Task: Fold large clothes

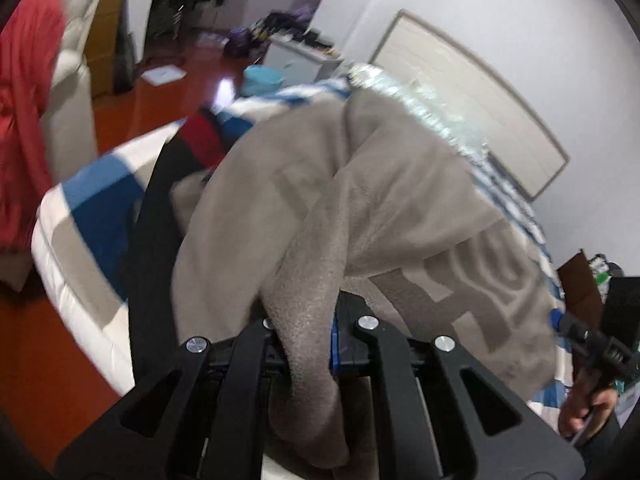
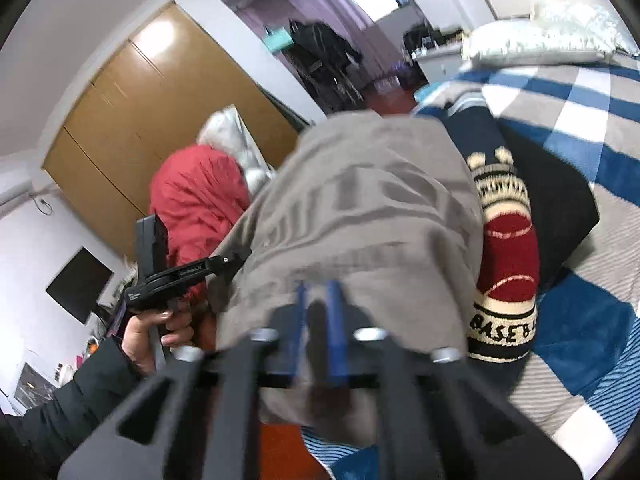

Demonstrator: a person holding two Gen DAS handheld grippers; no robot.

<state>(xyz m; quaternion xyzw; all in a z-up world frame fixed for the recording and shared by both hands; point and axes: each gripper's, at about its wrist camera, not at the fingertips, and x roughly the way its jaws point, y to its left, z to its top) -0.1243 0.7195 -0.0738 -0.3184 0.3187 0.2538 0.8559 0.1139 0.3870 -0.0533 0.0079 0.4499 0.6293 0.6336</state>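
The left gripper [image 1: 320,344] has its jaws closed on a thick roll of the grey sweatshirt [image 1: 360,200], which bulges out between them and hangs down toward 6 o'clock in the left wrist view. From there the sweatshirt spreads up toward 12 o'clock over the bed [image 1: 92,184], its large darker lettering showing at 3 o'clock. The right gripper [image 2: 318,316] is clamped tight too, with the sweatshirt's grey cloth [image 2: 360,220] draped over and around its blue fingers [image 2: 336,320]; whether the cloth sits between the pads is too blurred to tell. At 9 o'clock in the right wrist view a hand [image 2: 152,332] in a dark sleeve holds the other gripper's handle. At 3 o'clock of the sweatshirt lies a knitted navy, cream and red garment [image 2: 504,256] on the blue, white and grey checked blanket [image 2: 580,320]. A red garment [image 2: 200,200] sits at 10 o'clock
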